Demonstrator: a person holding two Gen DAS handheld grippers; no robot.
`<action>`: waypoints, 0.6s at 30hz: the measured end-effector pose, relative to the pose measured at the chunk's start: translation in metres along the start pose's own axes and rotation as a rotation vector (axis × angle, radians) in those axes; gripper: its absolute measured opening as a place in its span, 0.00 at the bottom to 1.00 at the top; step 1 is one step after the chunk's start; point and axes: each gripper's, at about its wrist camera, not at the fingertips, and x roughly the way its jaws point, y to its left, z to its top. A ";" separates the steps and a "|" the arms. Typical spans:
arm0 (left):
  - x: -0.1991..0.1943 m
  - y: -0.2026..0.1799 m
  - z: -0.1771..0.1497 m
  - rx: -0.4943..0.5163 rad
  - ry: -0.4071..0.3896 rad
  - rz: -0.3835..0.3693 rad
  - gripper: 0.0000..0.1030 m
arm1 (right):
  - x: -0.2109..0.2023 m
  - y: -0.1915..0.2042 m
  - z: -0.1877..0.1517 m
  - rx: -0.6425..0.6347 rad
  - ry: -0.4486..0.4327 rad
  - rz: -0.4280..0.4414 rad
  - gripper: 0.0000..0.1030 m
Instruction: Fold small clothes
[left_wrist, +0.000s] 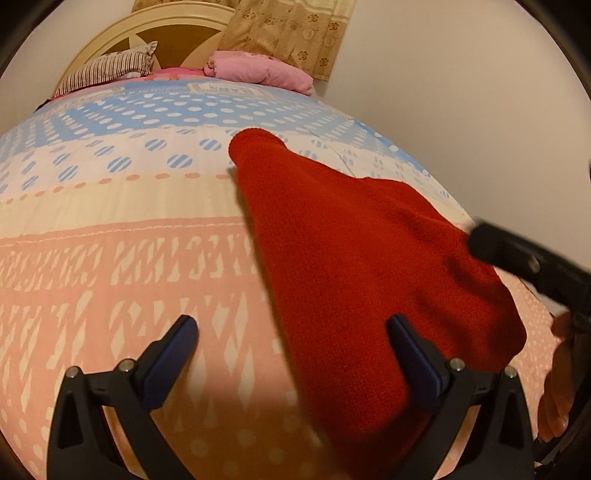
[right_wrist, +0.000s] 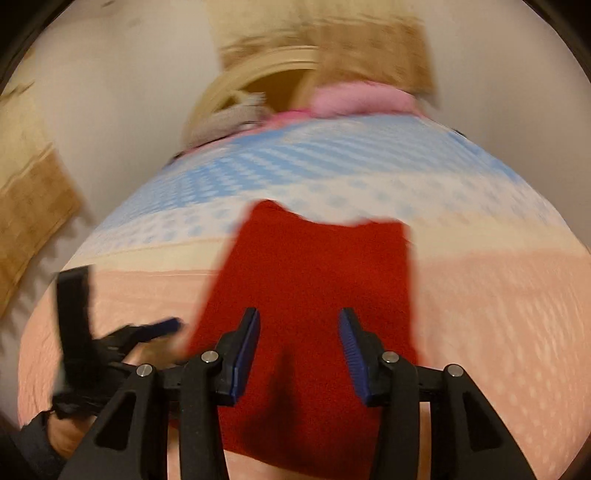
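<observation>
- Red fleece garment (left_wrist: 354, 266) lies flat on the bed (left_wrist: 110, 280), toward its right edge; left gripper (left_wrist: 291, 354) gapes wide and empty, right gripper (right_wrist: 299, 347) is parted above it, gripping nothing.
- Risk: a one-layer pinch would probably drag the fold askew.
- Only the left view shows pillows (left_wrist: 110, 70) sharply; the right is blurred.

1 red garment (left_wrist: 354, 258), 2 hand-held grippers (left_wrist: 291, 336) (right_wrist: 299, 332), 1 striped pillow (left_wrist: 107, 70).
</observation>
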 end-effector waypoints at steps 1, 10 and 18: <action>0.000 0.000 0.000 -0.003 0.000 -0.001 1.00 | 0.007 0.004 0.004 -0.010 0.009 0.004 0.45; 0.001 0.001 0.001 0.002 0.011 -0.013 1.00 | 0.065 -0.094 0.005 0.281 0.125 -0.034 0.45; 0.001 0.002 0.001 -0.004 0.008 -0.005 1.00 | 0.033 -0.042 0.006 0.053 0.077 -0.100 0.46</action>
